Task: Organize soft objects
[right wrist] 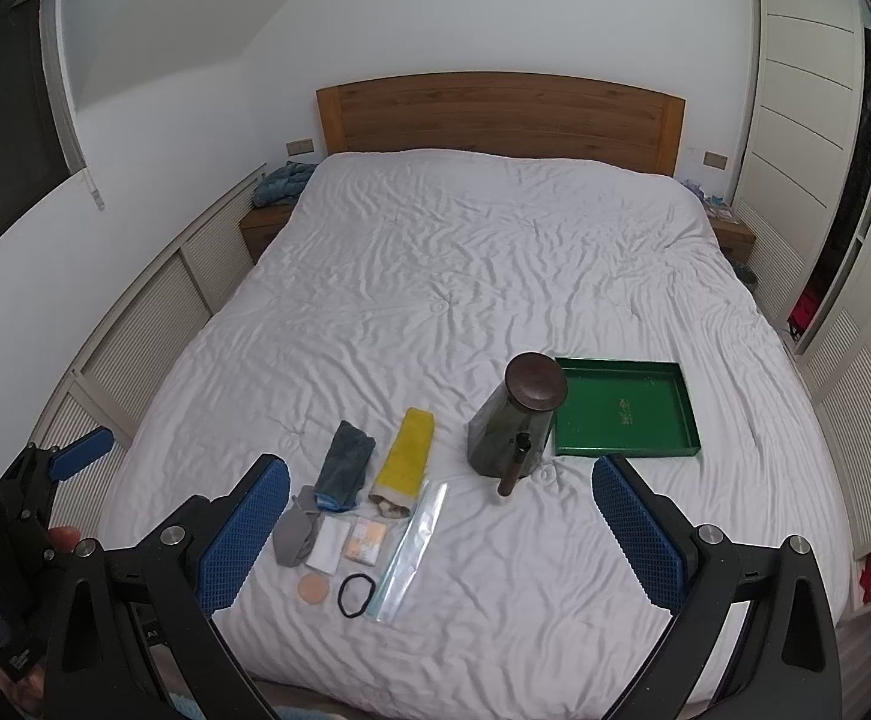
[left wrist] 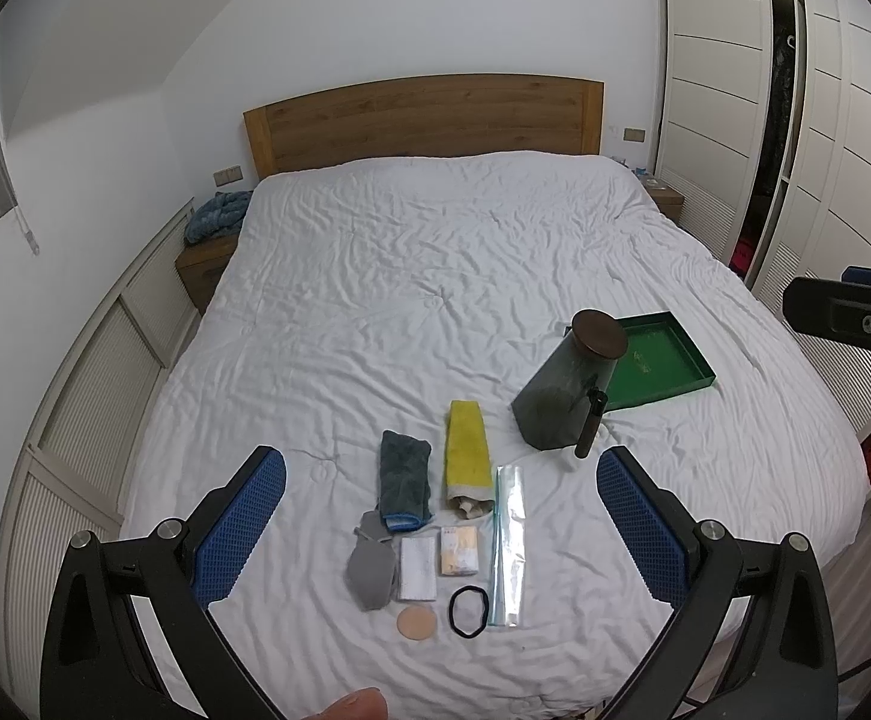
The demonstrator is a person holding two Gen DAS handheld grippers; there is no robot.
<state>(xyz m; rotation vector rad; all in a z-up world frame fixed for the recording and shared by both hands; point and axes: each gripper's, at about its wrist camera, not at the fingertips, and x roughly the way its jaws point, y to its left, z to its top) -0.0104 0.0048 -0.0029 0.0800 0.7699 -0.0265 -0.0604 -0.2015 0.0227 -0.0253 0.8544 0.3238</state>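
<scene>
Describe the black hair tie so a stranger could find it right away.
On the white bed, find the cluster of small items near the foot. The black hair tie is a thin open loop between the round tan pad and the clear plastic sleeve.

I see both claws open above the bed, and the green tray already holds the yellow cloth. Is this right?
Not quite. The green tray holds nothing; the yellow cloth lies on the bed, left of the dark jar. The right wrist view shows this. The left claw and right claw are indeed open.
</scene>
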